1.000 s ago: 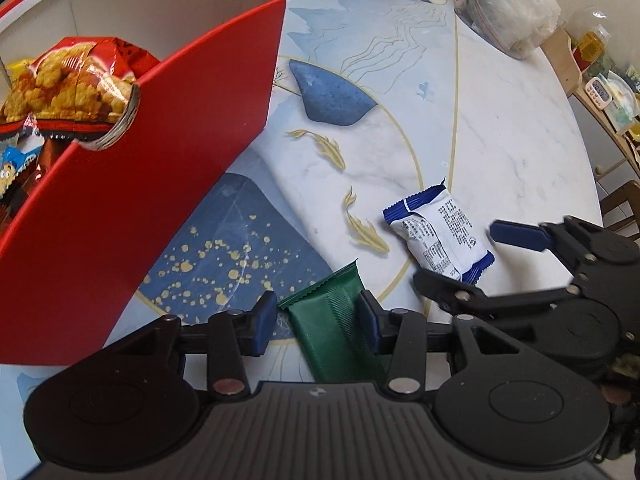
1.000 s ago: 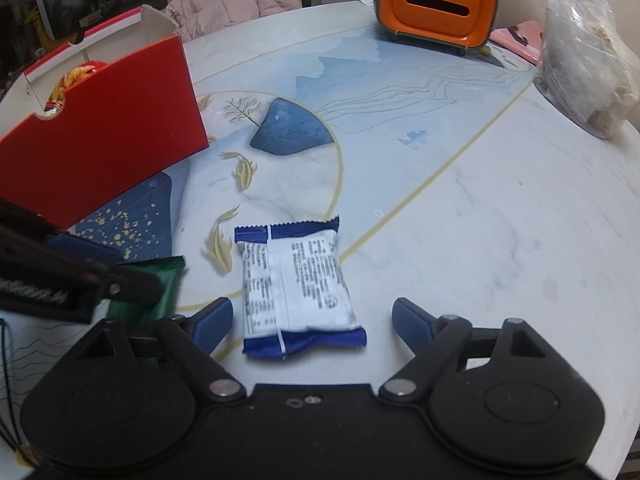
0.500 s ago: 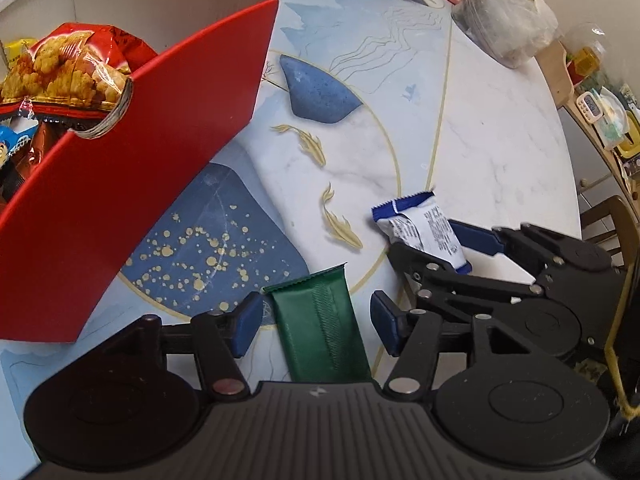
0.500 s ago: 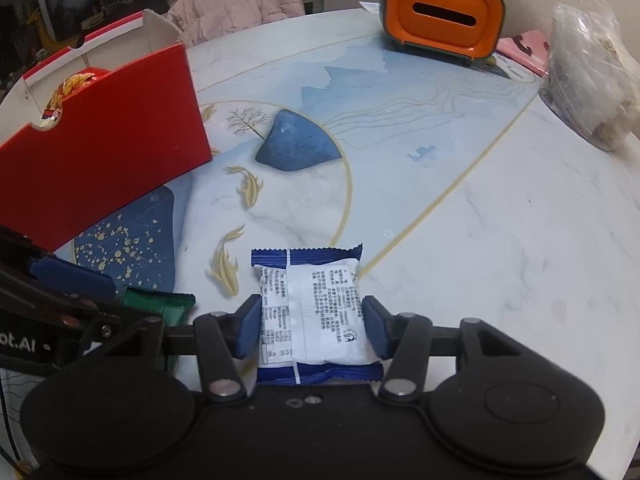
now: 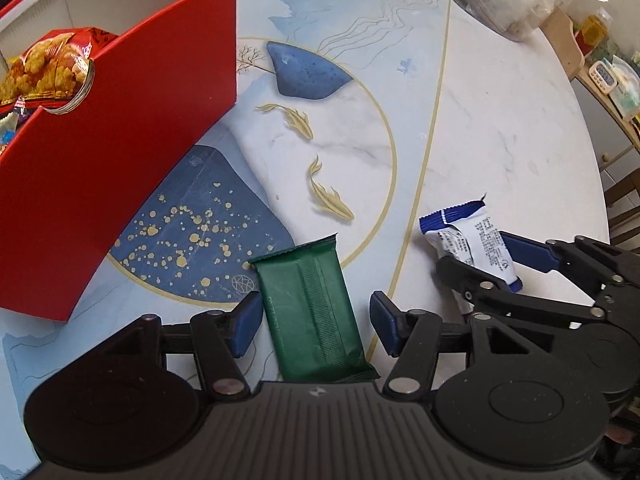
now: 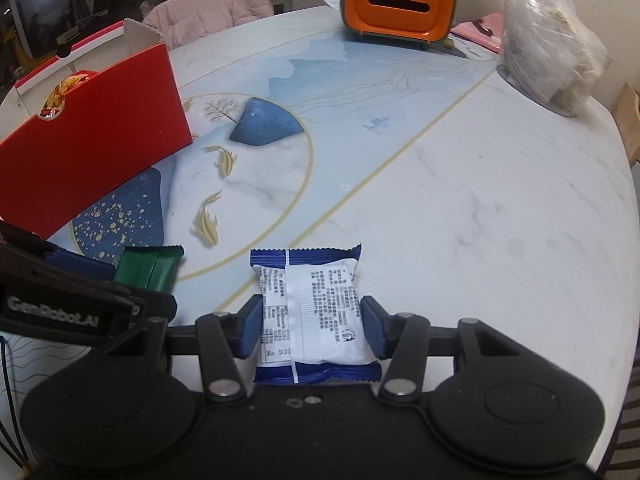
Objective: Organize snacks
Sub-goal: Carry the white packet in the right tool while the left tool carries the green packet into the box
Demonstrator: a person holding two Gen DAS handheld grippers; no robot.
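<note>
Left gripper (image 5: 316, 322) closing, green packet (image 5: 310, 312) between pads, right pad clear of wrapper, left pad at its edge. Green packet flat on table (image 5: 500, 128). Right gripper (image 6: 312, 330) clamped on blue-white packet (image 6: 312, 308), both pads pressing its sides. Left view alone looks into red box (image 5: 120, 152): chip bag (image 5: 48, 66) inside. Right view alone shows orange tissue box (image 6: 396, 4) whole, far across table.

a plain dark green wrapper (image 5: 312, 316) is lying by a white packet (image 6: 316, 312) with blue ends and black print, near a red box (image 5: 120, 184).
</note>
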